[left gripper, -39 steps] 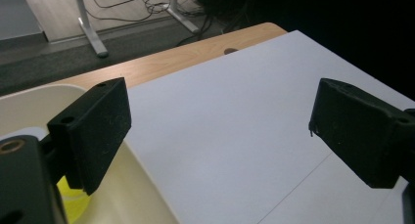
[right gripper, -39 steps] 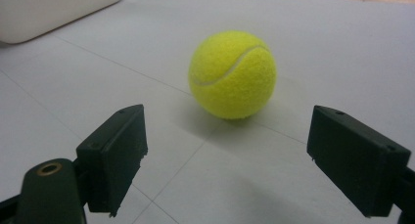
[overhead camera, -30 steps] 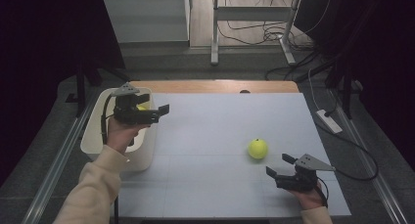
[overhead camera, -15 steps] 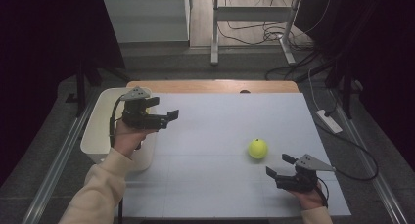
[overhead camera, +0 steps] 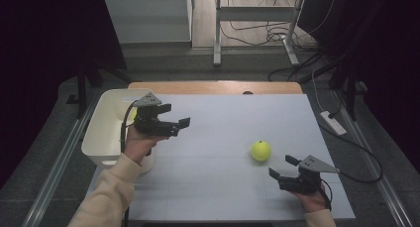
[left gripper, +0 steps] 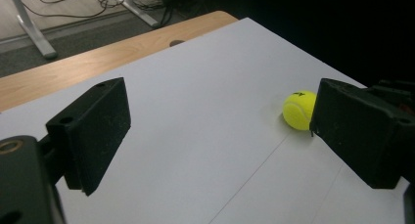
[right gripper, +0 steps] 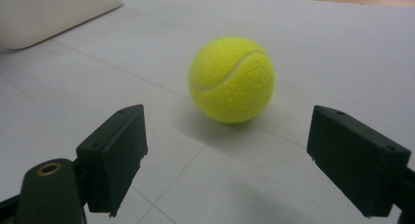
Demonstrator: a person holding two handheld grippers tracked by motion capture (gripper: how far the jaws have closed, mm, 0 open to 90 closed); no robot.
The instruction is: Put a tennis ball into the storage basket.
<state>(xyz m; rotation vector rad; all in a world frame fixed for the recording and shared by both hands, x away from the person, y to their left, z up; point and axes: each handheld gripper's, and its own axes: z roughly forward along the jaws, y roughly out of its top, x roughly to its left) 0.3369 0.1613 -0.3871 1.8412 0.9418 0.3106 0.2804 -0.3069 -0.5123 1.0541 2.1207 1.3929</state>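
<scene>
Both grippers, left (overhead camera: 179, 124) and right (overhead camera: 279, 169), stand spread and empty near one tennis ball (overhead camera: 260, 150) and one white bin (overhead camera: 101, 138).

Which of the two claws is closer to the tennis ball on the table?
The right claw, near the table's front right corner. The tennis ball lies just beyond its open jaws, untouched, while the left claw hovers beside the white bin, far across the table.

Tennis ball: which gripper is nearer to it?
Right. The right gripper sits open just short of the tennis ball; the left gripper hangs open far across the table, beside the white bin.
</scene>
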